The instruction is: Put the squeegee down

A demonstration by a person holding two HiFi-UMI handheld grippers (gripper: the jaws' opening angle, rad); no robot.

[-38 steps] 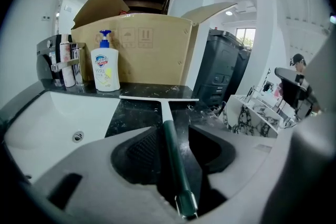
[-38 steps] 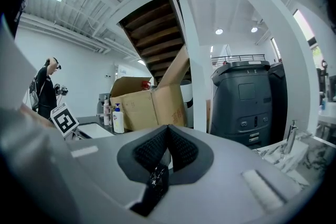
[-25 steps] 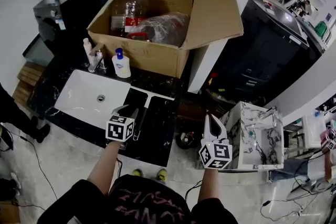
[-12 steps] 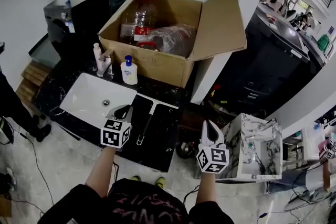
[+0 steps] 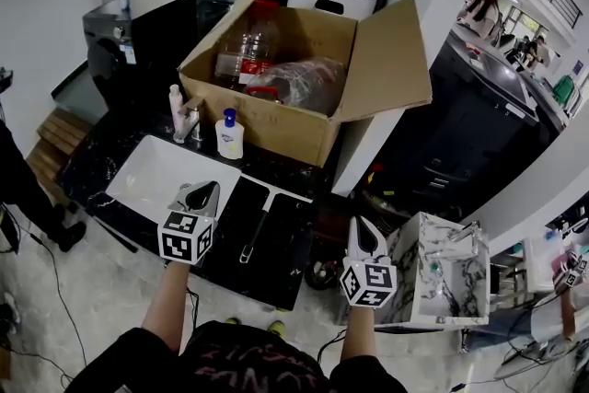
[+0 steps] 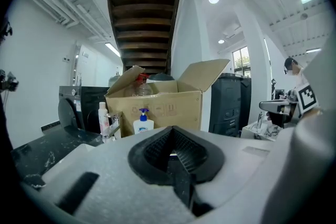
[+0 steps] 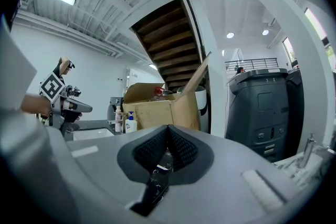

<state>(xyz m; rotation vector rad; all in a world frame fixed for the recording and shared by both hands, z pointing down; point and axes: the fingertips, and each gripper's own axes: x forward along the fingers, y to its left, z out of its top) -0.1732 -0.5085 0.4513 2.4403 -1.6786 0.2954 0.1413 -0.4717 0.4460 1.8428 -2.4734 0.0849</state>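
The squeegee (image 5: 257, 231) lies flat on the black marble counter (image 5: 285, 262), right of the white sink (image 5: 156, 179), its blade end toward the cardboard box. My left gripper (image 5: 200, 195) hangs above the sink's right edge, left of the squeegee and clear of it, shut with nothing between its pads (image 6: 170, 136). My right gripper (image 5: 364, 236) hovers beyond the counter's right end, near a marble-patterned stand (image 5: 433, 267). It too is shut and empty (image 7: 167, 136).
An open cardboard box (image 5: 304, 83) with plastic bottles stands behind the sink, with a soap pump bottle (image 5: 228, 135) and faucet (image 5: 189, 120) in front. A black appliance (image 5: 129, 32) sits at the back left. A person's shoes show below the counter edge.
My left gripper let go of the squeegee handle, rose and drew off to the left, and its jaws closed. The squeegee stayed on the counter. The right gripper barely shifted.
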